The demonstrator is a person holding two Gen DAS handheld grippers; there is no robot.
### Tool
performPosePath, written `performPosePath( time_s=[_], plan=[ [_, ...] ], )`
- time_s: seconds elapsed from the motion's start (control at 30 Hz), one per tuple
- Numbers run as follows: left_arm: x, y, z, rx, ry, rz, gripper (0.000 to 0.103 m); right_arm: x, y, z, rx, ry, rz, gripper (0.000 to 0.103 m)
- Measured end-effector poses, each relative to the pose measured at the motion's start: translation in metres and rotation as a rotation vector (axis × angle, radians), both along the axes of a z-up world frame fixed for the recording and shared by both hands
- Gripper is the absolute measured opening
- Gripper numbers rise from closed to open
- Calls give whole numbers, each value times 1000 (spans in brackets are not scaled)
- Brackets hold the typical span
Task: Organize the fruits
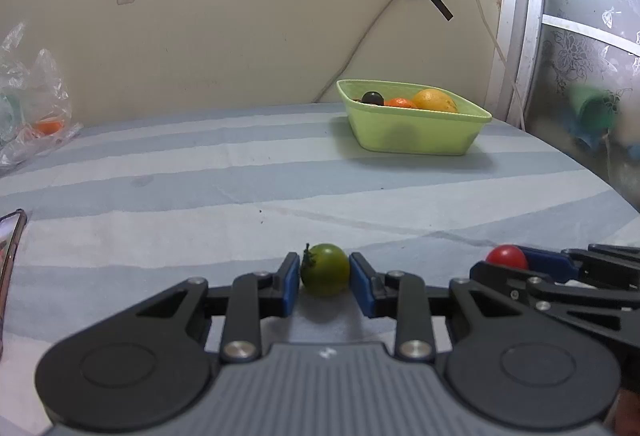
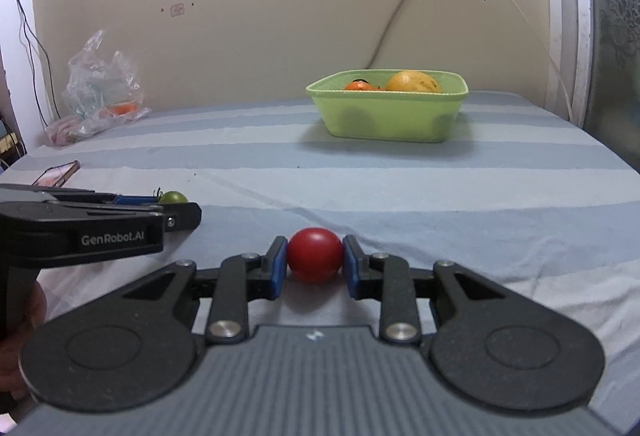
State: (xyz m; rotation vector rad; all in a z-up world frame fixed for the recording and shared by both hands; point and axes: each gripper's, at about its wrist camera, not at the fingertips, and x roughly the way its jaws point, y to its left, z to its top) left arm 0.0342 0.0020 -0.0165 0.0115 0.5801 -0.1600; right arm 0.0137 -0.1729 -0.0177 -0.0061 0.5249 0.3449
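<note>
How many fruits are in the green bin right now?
3 visible: a yellow citrus at right, an orange one in the middle, a dark round fruit at left. The bin wall may hide more.

Crumpled plastic bag [image 2: 102,84] by wall (far left), phone [image 2: 58,173] on striped bedsheet [image 2: 440,188].

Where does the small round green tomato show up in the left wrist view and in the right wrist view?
Left wrist: small round green tomato bottom centre, clamped between the left gripper's blue pads.
Right wrist: same tomato at left, peeking past that gripper's side.
Shared landmark: light green plastic basin holding fruit, near the wall.
</note>
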Motion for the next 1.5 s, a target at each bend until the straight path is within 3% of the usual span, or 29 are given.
performPosePath(
  time_s=[0.13, 0.27, 0.53, 1.5],
  plan=[
    [0, -2, 0, 15, -8, 1, 31, -2, -1, -1, 3, 0, 11, 39],
    [-2, -3, -1, 35, -14, 20, 45, -7, 1, -1, -13, -14, 19, 47],
    [-3, 10, 0, -13, -19, 50, 52, -11, -2, -1, -2, -40, 27, 51],
    [-2, 5, -2, 6, -13, 33, 58, -10, -4, 0, 27, -39, 40, 56]
  ],
)
